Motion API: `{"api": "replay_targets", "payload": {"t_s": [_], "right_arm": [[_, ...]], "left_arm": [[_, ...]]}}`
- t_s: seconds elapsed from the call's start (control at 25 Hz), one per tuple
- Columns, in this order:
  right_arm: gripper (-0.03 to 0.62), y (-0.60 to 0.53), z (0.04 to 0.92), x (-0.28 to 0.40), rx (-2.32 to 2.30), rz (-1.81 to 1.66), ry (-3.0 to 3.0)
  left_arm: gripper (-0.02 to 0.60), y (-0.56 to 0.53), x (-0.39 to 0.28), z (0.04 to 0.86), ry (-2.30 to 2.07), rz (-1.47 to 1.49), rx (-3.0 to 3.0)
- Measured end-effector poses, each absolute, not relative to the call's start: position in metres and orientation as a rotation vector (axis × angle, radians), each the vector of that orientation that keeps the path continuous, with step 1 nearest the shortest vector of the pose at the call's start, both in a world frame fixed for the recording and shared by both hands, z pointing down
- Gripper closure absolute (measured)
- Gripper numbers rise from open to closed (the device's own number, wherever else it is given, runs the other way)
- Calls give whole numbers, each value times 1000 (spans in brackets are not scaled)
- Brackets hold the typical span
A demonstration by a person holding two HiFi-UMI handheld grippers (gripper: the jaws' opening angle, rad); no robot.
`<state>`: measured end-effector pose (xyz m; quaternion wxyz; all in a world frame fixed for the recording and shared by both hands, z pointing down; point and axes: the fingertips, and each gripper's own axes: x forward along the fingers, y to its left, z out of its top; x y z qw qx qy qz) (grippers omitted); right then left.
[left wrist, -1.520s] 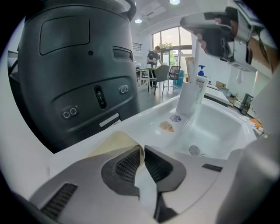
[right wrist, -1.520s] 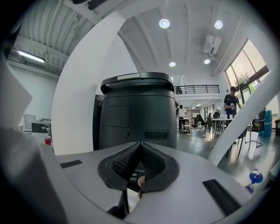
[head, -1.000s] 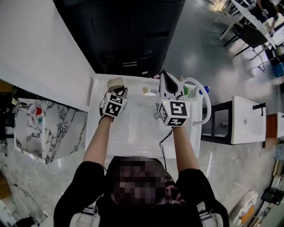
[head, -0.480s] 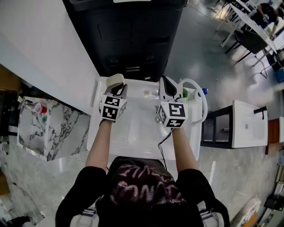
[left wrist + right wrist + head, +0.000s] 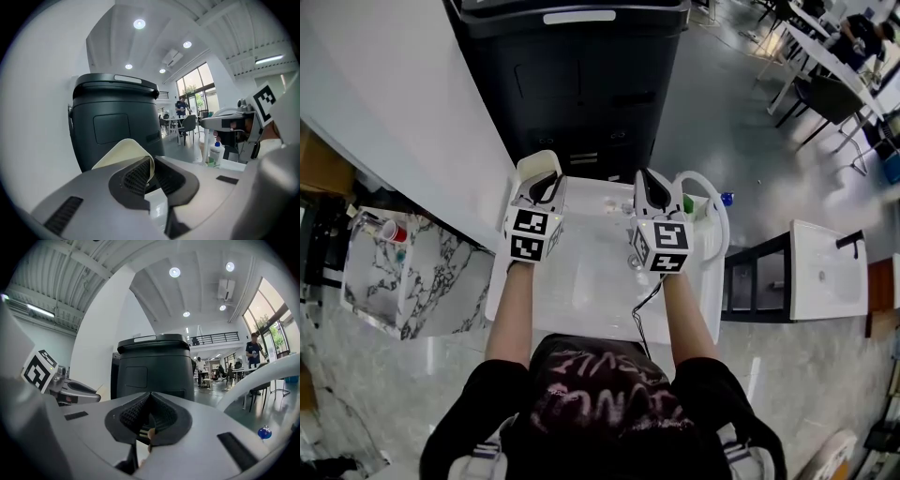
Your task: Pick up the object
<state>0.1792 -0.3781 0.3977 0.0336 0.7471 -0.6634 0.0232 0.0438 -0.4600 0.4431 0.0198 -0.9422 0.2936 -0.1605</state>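
The cream sheet (image 5: 117,152), pinched by the left gripper (image 5: 151,168), has been raised off the white basin (image 5: 581,291): pickup seems done; the right gripper (image 5: 150,400) is closed, empty

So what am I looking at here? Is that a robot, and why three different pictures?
No robot here: a person stands at a white sink, holding a gripper in each hand. The cubes with square patterns belong to the grippers. The head view comes from a camera on the person's head, looking down. The other two come from cameras riding on each gripper, looking along its jaws. The left gripper has its jaws shut on a thin, curved cream thing, perhaps a bowl. The right gripper has its jaws together and seems to hold nothing. A big black bin stands behind the sink.
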Motion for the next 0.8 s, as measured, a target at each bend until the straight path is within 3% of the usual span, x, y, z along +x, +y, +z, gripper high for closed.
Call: {"api": "replay_targets", "payload": {"t_s": [0.8], "right_arm": [[580,-354,391,178,2283,33,-2058]], "left_arm": [[540,-443,10,381,1029,-272,-2877]]}}
